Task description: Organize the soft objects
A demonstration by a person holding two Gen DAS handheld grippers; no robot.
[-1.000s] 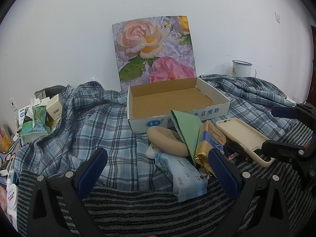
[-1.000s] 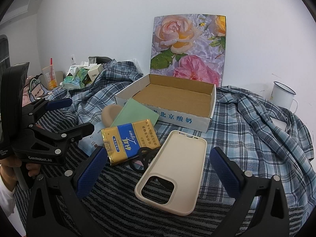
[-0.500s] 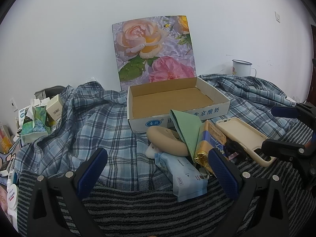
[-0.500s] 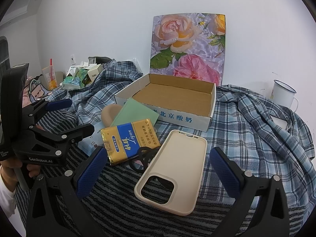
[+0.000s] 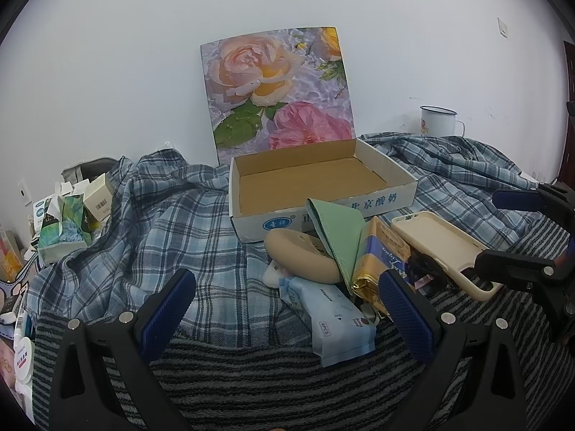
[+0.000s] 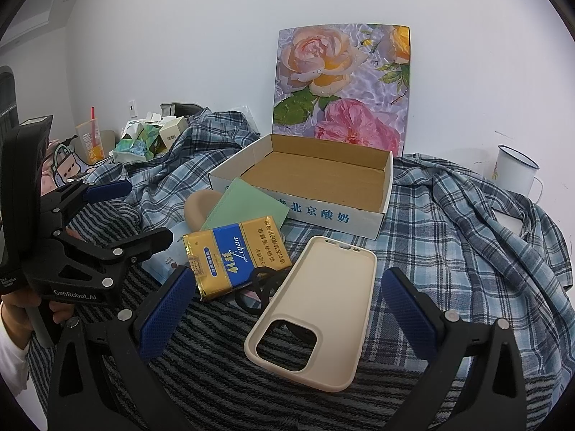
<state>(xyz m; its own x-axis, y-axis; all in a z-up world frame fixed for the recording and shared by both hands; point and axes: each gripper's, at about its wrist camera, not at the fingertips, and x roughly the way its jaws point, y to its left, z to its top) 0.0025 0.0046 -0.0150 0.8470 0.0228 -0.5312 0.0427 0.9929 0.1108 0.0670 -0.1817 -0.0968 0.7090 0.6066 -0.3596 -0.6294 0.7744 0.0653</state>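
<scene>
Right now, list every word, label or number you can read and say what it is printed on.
"北京酸奶": front wall of the cardboard box.
"Liqun": gold and blue pack; its small Chinese print is too blurred.
"GenRobot.AI": left gripper body.
"6PCS": blue wipes pack; the rest is too small.
Cartons at far left: unreadable.

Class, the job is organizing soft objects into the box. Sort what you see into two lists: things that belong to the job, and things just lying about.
Belongs to the job:
box
phone case
beige sponge
green cloth
wipes pack
gold packet
hair ties

Just lying about:
mug
tissue boxes
plaid shirt
rose picture
</scene>
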